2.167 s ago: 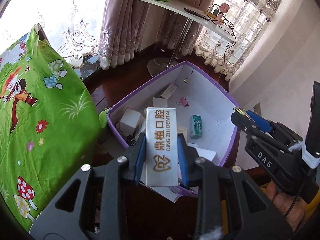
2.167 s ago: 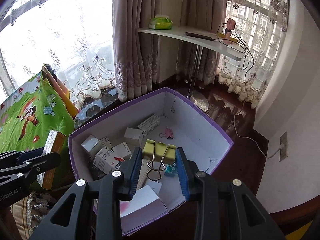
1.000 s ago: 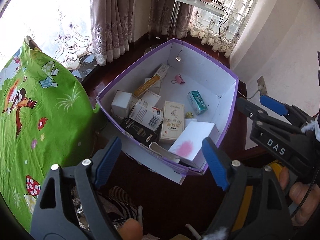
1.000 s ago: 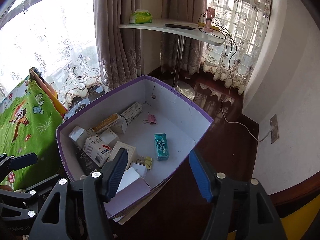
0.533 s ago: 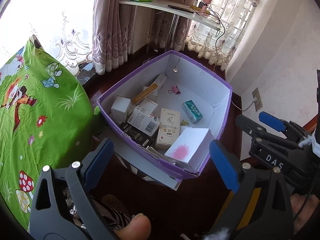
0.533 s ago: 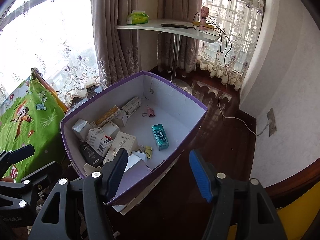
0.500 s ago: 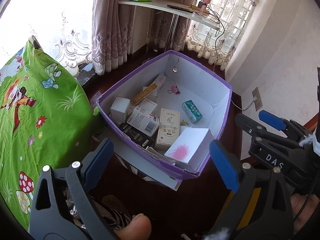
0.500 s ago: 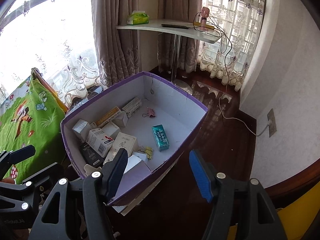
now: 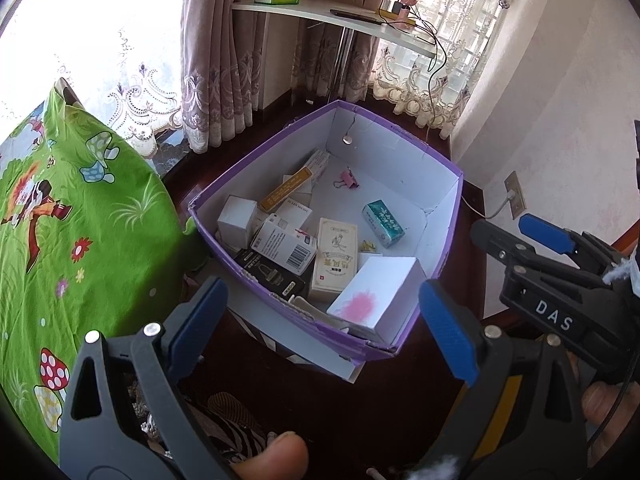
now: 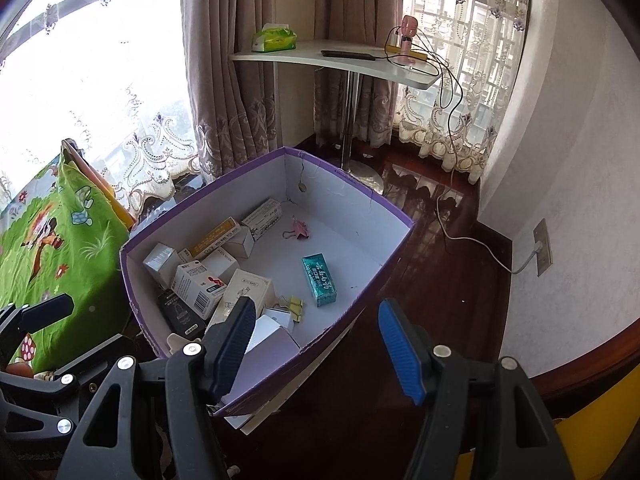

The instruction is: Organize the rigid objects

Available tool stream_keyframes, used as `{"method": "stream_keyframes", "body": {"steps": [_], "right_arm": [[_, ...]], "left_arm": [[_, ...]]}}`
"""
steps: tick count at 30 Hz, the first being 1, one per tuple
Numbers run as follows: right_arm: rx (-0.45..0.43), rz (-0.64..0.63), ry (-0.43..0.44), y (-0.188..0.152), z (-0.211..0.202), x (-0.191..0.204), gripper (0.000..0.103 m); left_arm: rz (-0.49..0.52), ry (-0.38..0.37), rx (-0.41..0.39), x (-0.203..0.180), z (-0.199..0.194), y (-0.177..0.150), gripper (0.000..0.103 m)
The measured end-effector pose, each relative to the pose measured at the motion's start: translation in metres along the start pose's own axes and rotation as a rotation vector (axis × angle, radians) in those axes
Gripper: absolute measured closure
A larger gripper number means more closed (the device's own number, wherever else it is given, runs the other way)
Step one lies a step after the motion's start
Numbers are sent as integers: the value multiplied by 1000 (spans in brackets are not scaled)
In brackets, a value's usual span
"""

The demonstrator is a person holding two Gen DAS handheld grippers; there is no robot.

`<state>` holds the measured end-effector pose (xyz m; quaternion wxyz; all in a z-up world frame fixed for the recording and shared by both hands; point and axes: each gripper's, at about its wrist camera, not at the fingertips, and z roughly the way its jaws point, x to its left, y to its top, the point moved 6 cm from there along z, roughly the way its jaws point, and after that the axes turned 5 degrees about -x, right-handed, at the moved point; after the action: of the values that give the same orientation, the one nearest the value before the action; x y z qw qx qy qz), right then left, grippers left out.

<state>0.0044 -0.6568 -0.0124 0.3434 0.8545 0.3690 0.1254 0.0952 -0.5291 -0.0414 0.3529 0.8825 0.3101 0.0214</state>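
A purple cardboard box (image 9: 456, 216) (image 10: 200, 200) stands on the dark floor and holds several small cartons. Among them are a teal box (image 9: 383, 218) (image 10: 319, 280), a cream box (image 9: 335, 258), a long orange-sided box (image 9: 285, 190), a white box with a pink stain (image 9: 376, 294), a pink binder clip (image 9: 347, 179) and yellow binder clips (image 10: 294, 304). My left gripper (image 9: 322, 292) hangs wide open above the box's near rim, empty. My right gripper (image 10: 316, 312) (image 9: 512, 230) is open and empty over the box's near right corner. The left gripper (image 10: 80, 332) shows at the lower left.
A green cartoon-print cloth (image 9: 80, 220) covers something left of the box. Behind stand curtains and a white side table (image 9: 340, 20) with cables. A wall socket (image 9: 514, 200) with a plugged cable is on the right. A thumb (image 9: 276, 456) shows at the bottom edge.
The white dental box has left my left jaws and the yellow clips have left my right jaws; the clips now lie in the purple box. My left jaws have since spread wider.
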Motion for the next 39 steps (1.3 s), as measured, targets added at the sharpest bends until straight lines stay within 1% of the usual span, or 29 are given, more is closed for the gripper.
{"method": "stream_keyframes", "body": {"steps": [39], "right_arm": [[7,4,3,-2,1,0,38]], "left_arm": [[-5,-3,2,0,2,2,6]]}}
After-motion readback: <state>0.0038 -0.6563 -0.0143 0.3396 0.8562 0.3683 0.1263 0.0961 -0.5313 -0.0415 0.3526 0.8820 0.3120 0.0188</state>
